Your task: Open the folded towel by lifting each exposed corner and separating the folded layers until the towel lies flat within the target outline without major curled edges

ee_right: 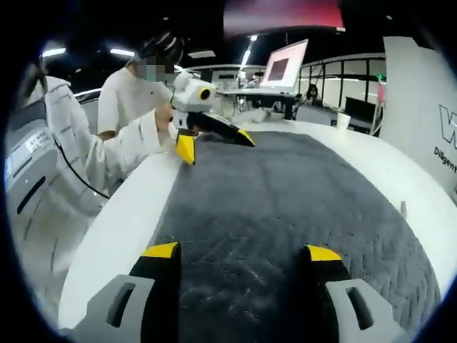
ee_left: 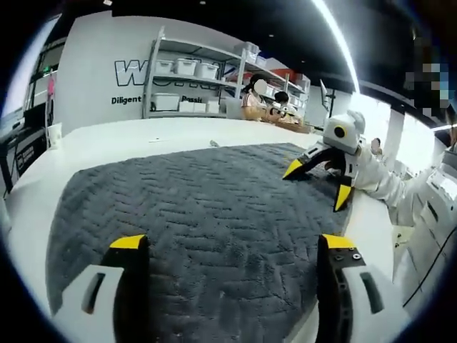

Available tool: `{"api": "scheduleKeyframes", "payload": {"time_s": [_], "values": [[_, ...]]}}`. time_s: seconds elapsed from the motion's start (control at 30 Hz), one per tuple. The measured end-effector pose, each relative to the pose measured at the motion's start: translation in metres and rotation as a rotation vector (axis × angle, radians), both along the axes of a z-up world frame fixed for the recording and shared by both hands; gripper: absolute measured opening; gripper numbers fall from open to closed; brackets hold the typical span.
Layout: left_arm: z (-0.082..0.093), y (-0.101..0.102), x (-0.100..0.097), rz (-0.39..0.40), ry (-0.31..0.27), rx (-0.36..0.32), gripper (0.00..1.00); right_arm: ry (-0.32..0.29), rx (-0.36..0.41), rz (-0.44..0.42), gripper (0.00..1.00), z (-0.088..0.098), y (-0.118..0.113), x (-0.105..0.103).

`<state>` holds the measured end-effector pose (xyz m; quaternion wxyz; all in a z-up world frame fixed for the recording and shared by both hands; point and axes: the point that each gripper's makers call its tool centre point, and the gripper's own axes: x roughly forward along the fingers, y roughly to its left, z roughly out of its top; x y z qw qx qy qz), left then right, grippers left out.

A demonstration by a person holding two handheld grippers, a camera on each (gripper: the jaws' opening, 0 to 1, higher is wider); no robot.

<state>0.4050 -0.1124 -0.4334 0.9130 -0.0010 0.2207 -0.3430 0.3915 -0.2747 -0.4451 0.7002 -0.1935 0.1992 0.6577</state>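
My left claw (ee_left: 232, 241) and right claw (ee_right: 241, 251) both gape empty over the grey towel (ee_left: 207, 200), which is spread on the white table (ee_left: 107, 139); right claw at 2 o'clock in the left gripper view

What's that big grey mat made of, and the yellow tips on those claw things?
The grey towel looks like soft woven or knitted fabric, matte, with a raised herringbone pile. The yellow tips on the left gripper look like smooth plastic or rubber caps with a slight sheen; which one, I can't tell.
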Motion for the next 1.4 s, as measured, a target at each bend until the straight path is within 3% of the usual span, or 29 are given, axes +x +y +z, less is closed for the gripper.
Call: {"api": "scheduleKeyframes", "payload": {"time_s": [0.1,0.27,0.43,0.63,0.77,0.93,1.03,1.4], "values": [[0.0,0.0,0.0,0.005,-0.003,-0.002,0.96,-0.007,-0.002,0.025,0.66,0.002,-0.004,-0.002],[-0.002,0.001,0.001,0.006,-0.009,0.026,0.95,-0.07,-0.01,0.036,0.67,0.013,-0.02,0.004],[-0.007,0.002,0.003,0.017,-0.031,0.098,0.92,-0.067,-0.009,0.001,0.68,0.022,-0.041,0.013],[-0.01,0.004,0.004,0.027,-0.049,0.144,0.89,-0.083,-0.062,-0.042,0.7,0.02,-0.069,0.021],[-0.01,0.005,0.004,0.027,-0.057,0.14,0.89,-0.08,-0.081,-0.058,0.68,0.017,-0.076,0.024],[-0.009,0.006,0.004,0.025,-0.071,0.132,0.88,-0.047,-0.157,-0.031,0.66,0.002,-0.085,0.015],[-0.009,0.006,0.004,0.024,-0.074,0.13,0.88,0.034,-0.156,-0.048,0.63,-0.003,-0.088,0.011],[-0.01,0.008,0.002,0.027,-0.074,0.132,0.87,0.017,-0.143,-0.047,0.64,-0.002,-0.094,0.011]]}}
